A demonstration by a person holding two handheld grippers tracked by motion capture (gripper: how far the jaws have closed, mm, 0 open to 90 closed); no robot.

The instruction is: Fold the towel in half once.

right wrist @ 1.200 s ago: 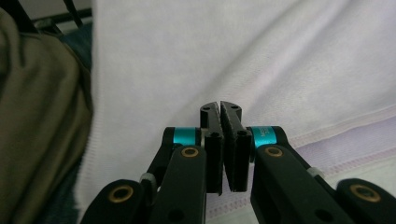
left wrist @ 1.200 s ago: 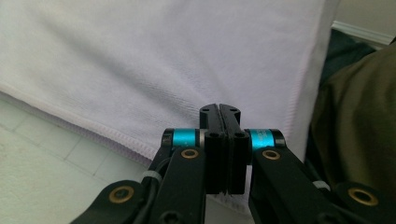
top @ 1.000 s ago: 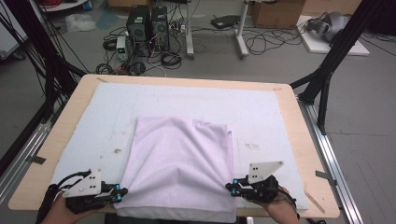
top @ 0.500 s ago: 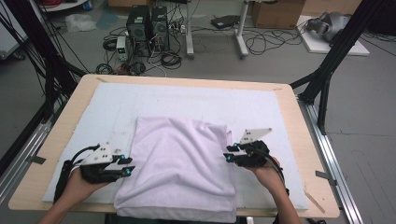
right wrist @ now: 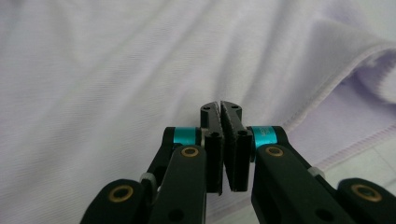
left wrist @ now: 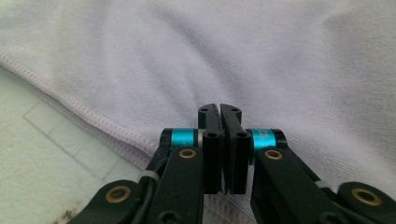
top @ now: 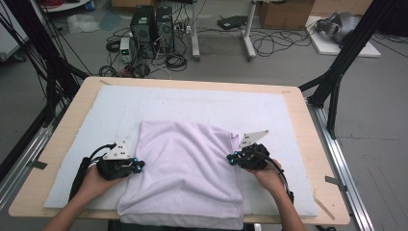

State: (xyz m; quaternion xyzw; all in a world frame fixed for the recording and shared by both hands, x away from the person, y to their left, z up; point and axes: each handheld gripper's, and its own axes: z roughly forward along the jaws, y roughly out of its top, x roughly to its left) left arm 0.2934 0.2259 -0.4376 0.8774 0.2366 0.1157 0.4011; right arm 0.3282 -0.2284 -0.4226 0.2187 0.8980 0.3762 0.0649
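At the near edge of the counter point(top: 308, 115), a folded lilac towel point(top: 185, 173) is lying flat on a white mat point(top: 192, 103), its nearest hem reaching almost to the counter's front edge and its far edge sitting around the middle of the mat. The person's left hand point(top: 91, 183) is holding the left tongs point(top: 137, 166) at the towel's left side, with the tips pointing inward just at the cloth's edge. In the left gripper view, these tongs point(left wrist: 219, 112) are sitting pressed together with no cloth between them, hovering over the towel's surface close to its stitched hem, while the mat is showing at the lower left. The right hand point(top: 267, 175) is holding the right tongs point(top: 231, 158) at the towel's right side, a little farther up the counter than the left pair. In the right gripper view, these tongs point(right wrist: 220, 109) are likewise sitting pressed together on nothing, with the towel's upper layer spreading ahead and a folded corner with its seam curling at the right. Beyond the counter, computer towers point(top: 151, 26) and tangled cables point(top: 269, 43) are resting on the grey floor point(top: 375, 96).
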